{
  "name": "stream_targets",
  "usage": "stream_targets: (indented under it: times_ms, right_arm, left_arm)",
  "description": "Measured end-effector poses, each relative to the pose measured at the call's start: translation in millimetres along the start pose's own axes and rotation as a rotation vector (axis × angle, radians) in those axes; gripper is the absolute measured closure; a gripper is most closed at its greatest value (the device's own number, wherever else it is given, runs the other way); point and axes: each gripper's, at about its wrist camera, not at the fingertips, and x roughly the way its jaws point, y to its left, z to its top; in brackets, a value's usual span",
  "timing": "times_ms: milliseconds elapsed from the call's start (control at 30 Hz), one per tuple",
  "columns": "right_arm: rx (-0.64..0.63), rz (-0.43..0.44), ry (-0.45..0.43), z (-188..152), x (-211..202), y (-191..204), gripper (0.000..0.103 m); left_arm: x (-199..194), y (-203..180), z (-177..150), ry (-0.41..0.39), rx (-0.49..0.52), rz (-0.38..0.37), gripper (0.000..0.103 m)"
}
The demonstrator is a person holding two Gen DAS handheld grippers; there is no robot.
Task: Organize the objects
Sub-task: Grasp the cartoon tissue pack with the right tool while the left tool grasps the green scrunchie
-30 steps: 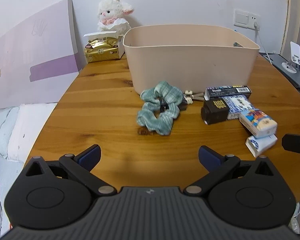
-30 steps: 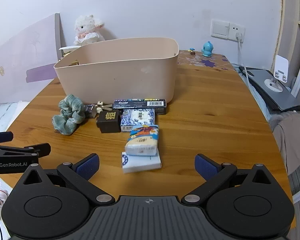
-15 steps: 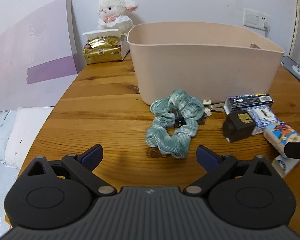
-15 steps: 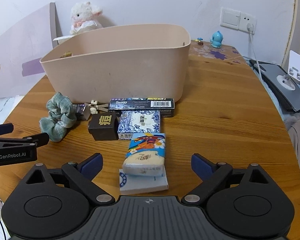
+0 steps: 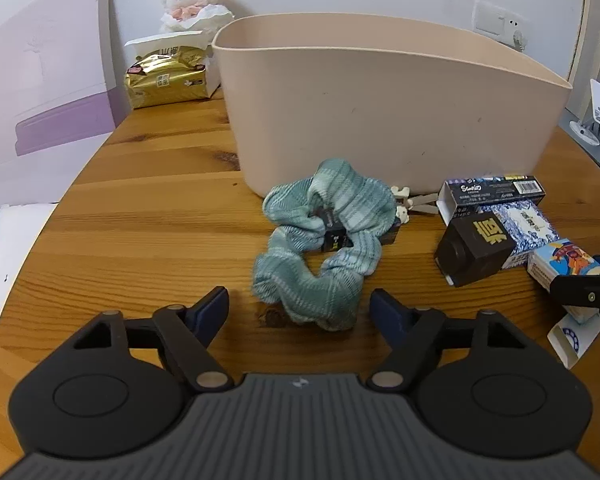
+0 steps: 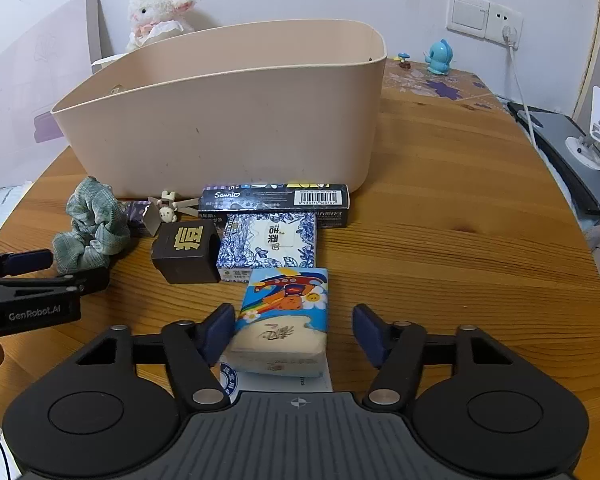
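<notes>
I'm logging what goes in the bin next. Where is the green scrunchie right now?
In the left wrist view the green scrunchie lies on the wooden table, just in front of the beige bin, left of the dark brown box and draped over a small dark item.

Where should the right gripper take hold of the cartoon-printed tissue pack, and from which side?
Grip the cartoon-printed tissue pack across its two long sides, from above. It lies flat atop a white pack, between the right gripper jaws, which have just been closing.

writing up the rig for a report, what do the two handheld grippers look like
Both match: the left gripper and right gripper have black linkage arms with silver pivot pins, dark blue finger pads, round black side housings and a ribbed grey centre body. The left gripper's side reads "GenRobot.AI" in pale lettering.
</notes>
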Motion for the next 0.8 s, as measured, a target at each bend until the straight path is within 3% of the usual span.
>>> stream_targets:
  times_ms: [100, 300, 467, 800]
  right_arm:
    - [-0.002, 0.005, -0.003, 0, 1, -2, 0.054]
    - [0.004, 0.022, -0.017, 0, 1, -3, 0.061]
    - [0.015, 0.029, -0.055, -1, -11, -9, 0.061]
    - [0.027, 0.037, -0.176, 6, -50, -19, 0.061]
  left_arm:
    - [4, -1, 3, -0.001, 0.0, -0.011, 0.043]
    - [4, 3, 5, 0.004, -0.01, -0.039, 0.08]
    - [-5, 7, 4, -0.01, -0.023, -0.051, 0.088]
    - [-50, 13, 12, -0.111, -0.044, -0.049, 0.091]
